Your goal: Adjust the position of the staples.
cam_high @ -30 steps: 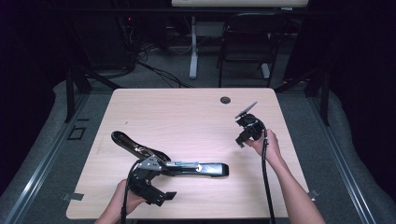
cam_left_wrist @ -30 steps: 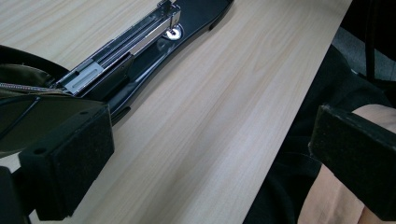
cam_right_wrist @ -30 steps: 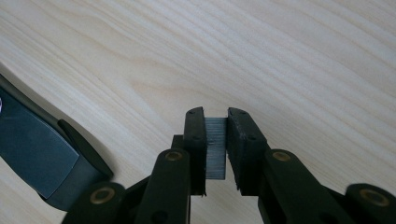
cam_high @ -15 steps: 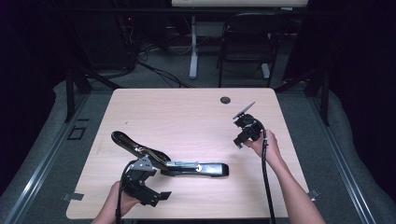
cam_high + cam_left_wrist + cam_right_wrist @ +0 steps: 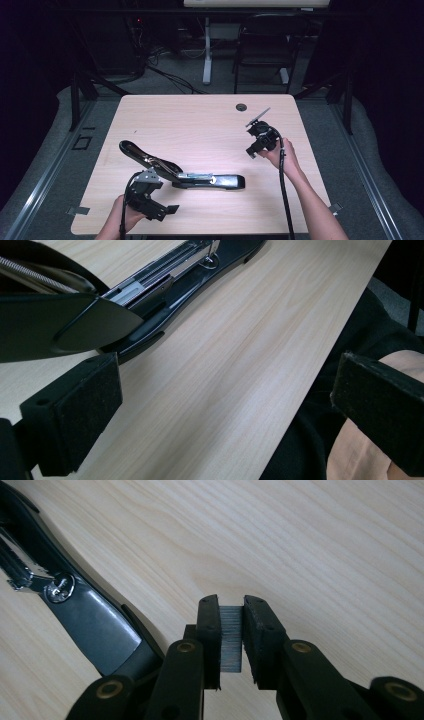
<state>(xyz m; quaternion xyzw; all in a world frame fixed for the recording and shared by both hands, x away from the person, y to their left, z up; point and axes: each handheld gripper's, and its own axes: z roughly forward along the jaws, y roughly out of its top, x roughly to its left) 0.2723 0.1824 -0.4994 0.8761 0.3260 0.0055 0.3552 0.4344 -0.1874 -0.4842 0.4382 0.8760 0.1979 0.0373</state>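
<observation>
The desk (image 5: 210,125) is evenly lit from overhead, while the room around it lies in darkness. Close-up fingers (image 5: 70,415) look soft; shadows are faint, glare slight.

High view overlooks table (image 5: 210,120); gripper views closely share stapler (image 5: 165,290).

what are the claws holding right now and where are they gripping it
The right claw pinches a strip of staples by its two long sides. The left claw is open and holds nothing.

A black chair (image 5: 265,45) and tangled cables (image 5: 165,70) behind the table (image 5: 200,120).
</observation>
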